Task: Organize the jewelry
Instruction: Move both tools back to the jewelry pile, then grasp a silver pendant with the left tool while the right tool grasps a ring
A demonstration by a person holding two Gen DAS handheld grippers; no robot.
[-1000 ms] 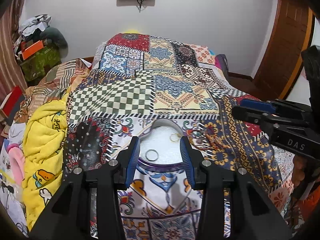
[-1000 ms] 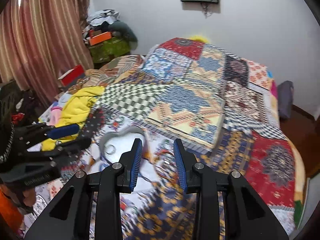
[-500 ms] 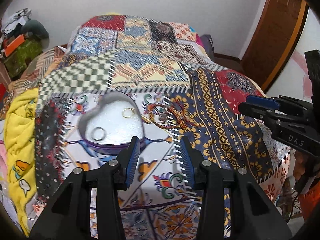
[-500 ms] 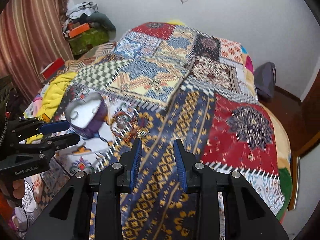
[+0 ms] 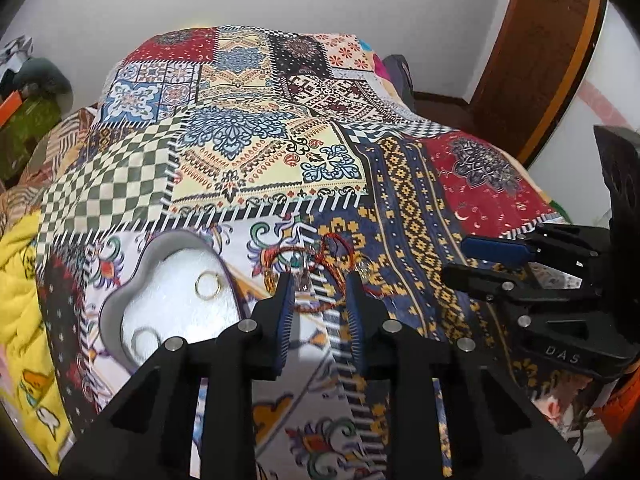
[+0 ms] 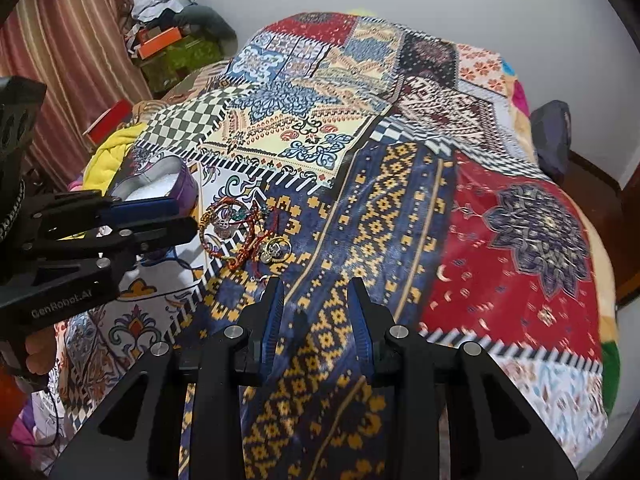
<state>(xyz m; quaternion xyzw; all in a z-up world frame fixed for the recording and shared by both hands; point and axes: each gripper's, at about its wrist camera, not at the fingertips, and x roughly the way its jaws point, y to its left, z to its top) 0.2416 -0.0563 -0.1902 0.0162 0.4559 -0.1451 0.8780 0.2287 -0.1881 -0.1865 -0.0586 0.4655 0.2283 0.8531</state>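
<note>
Here the left hand-held gripper (image 5: 318, 280), jaws apart and empty, hovers over the tangled bracelets (image 5: 332, 254) at twelve o'clock; closing could snag several strands together

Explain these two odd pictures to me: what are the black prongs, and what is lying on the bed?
A person holds one two-fingered grasping tool in each hand; a camera on each looks along its fingers. One picture is from the left tool, the other from the right tool. Both are open and hold nothing. On the patchwork bedspread sits a heart-shaped box with a gold ring and a silver ring inside. Beside it lies a loose pile of bangles and earrings.
</note>
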